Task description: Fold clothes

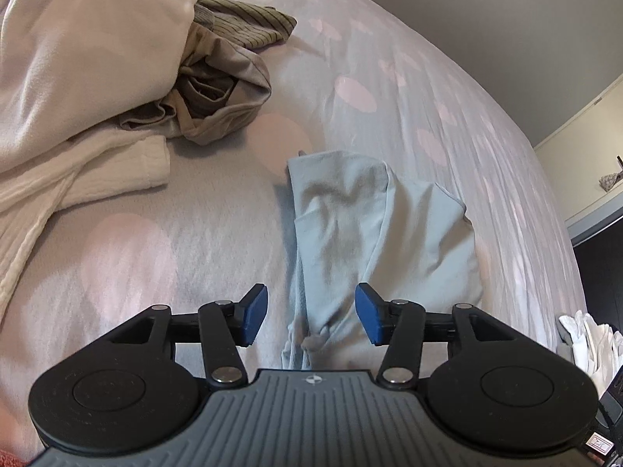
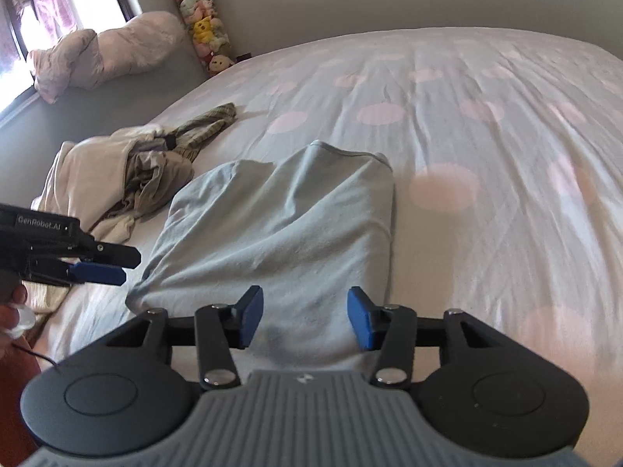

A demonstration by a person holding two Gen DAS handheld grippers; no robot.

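The left hand-held gripper (image 1: 311, 313) points downward with its blue pads (image 1: 255, 313) set well apart, nothing pressed between them. The right hand-held gripper (image 2: 303, 321) is likewise angled down, its two blue pads (image 2: 360, 323) parted and gripping nothing. In the right wrist view the left hand-held gripper comes in from the left edge, seen side-on with its black fingers and blue pad lying roughly level, and part of the person's hand (image 2: 9, 311) shows beneath its body.
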